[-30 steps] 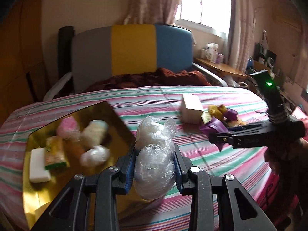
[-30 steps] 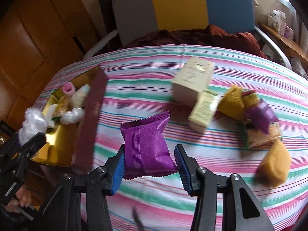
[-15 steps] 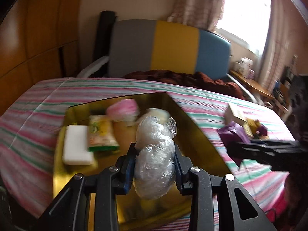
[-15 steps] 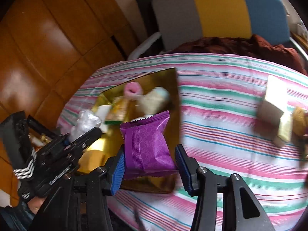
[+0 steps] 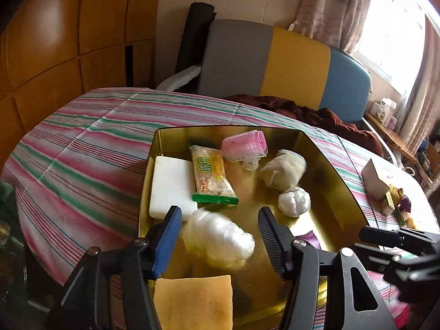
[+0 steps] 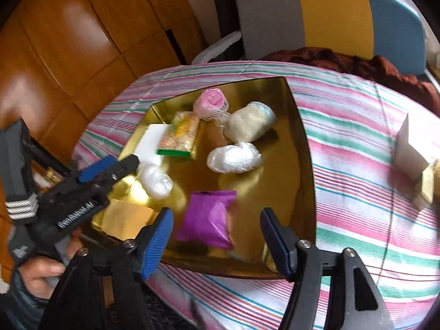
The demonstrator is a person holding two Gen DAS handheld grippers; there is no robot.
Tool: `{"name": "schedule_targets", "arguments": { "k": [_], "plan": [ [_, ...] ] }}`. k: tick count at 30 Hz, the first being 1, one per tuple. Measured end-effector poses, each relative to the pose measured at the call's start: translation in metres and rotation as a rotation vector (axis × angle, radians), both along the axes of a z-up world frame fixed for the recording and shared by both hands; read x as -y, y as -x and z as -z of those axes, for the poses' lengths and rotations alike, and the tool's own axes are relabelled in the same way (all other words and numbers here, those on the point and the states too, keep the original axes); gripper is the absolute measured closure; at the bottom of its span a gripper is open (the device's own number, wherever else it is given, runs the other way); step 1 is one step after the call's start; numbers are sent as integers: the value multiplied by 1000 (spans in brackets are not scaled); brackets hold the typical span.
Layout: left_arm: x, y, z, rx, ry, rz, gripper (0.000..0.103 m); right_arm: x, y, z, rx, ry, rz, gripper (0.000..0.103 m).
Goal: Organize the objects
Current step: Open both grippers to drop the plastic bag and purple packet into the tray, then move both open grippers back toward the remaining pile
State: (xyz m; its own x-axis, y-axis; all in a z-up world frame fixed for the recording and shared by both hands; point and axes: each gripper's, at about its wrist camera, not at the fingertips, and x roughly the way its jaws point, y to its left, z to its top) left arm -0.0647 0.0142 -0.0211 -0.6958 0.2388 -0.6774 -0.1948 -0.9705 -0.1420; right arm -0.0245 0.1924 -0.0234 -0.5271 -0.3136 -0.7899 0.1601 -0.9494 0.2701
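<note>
A gold tray [image 5: 324, 165] sits on the striped tablecloth. My left gripper [image 5: 219, 214] hangs over its near side with the jaws opening. A clear plastic bag bundle [image 5: 220, 236] lies between the jaws, free of both pads. In the right wrist view, my right gripper [image 6: 216, 216] is also opening over the tray [image 6: 299, 148]. A blurred purple packet [image 6: 207, 217] lies between its pads, touching neither. The left gripper [image 6: 121, 165] and the bundle [image 6: 155, 180] show at that view's left.
The tray also holds a white block [image 5: 167, 184], a green-edged snack packet [image 5: 211, 176], a pink roller [image 5: 244, 145], a cream bundle [image 5: 284, 172], a white bundle [image 5: 294, 200] and a yellow sponge [image 5: 192, 299]. A box [image 5: 375, 178] and small packets stand at the table's right. Behind the table is a chair [image 5: 275, 63].
Both grippers moved left over the tray and opened. The plastic bundle and the purple packet left the pads and now lie in the tray.
</note>
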Motion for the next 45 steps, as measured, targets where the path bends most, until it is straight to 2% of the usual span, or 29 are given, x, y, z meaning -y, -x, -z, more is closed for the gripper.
{"name": "schedule_targets", "arguments": {
  "k": [3,5,18,33,36,45],
  "plan": [
    [-4,-3,-7,-25,21,-1,36,2,-4,-1,-25,-55,15,33],
    [-8,-7,-11,-43,31,3,36,4,-7,-4,-54,-100,32,33],
    [-28,-21,-19,-64,53,57,30,-2,-17,-14,-136,-212,123,31],
    [-56,-39,-21,-109,85,151,23,-35,-20,-16,-144,-202,224,31],
    [-63,-42,-23,-113,73,184,22,-42,-21,-16,-145,-200,244,23],
    [-89,-50,-25,-101,41,292,19,-76,-26,-14,-131,-210,316,22]
  ]
}}
